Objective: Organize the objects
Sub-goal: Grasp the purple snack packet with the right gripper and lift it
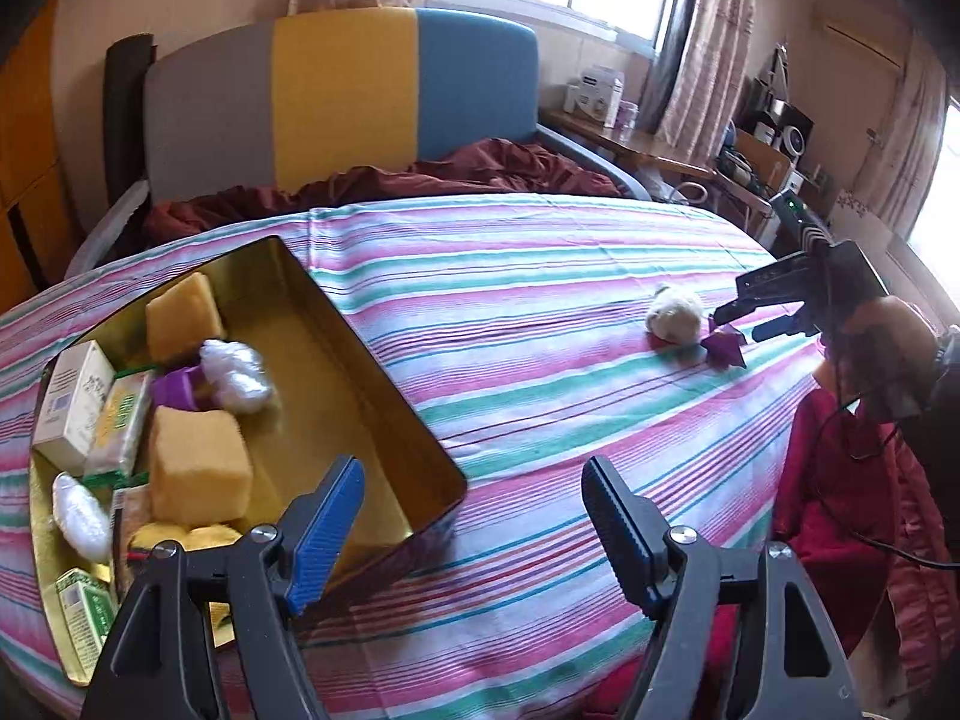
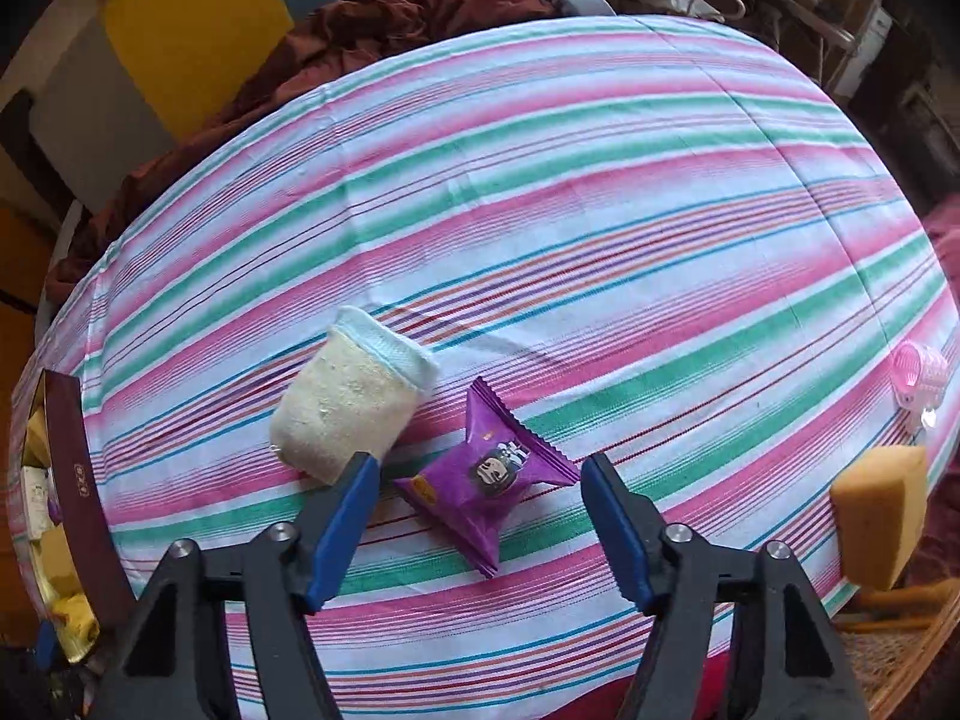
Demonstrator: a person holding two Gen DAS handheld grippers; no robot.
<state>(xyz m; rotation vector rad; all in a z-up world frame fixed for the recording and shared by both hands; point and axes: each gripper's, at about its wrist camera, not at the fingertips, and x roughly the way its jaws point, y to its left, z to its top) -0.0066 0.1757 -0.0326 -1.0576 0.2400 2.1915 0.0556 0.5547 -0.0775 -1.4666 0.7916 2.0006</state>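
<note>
The right gripper (image 2: 480, 474) has its blue-padded jaws spread wide, with the crinkled purple foil snack packet (image 2: 487, 477) lying flat on the striped pink, green and white bedsheet (image 2: 600, 192) directly between and just ahead of the fingertips. No pad touches the packet yet. Just beyond the left fingertip, touching or nearly touching the packet's corner, lies a cream fuzzy pouch with a pale blue knitted cuff (image 2: 351, 396). Off to the right of this gripper, near the bed's edge, stand a yellow sponge block (image 2: 879, 513) and a small pink plastic clip (image 2: 918, 381).

The left gripper (image 1: 474, 516) is likewise open and holds nothing; the open gold-lined rectangular tin (image 1: 384, 384) sits immediately to its left, already holding sponge blocks, small cartons and white wrapped pieces (so the tin looks like the collecting spot).

The likely step is closing on the purple packet. The risks, as I judge them: the left pad may catch the pouch along with the packet, dragging both; the slick foil could squirt out sideways if pinched at a crimped end and not across the middle; and pressing down into the soft sheet may bunch fabric into the jaws
</note>
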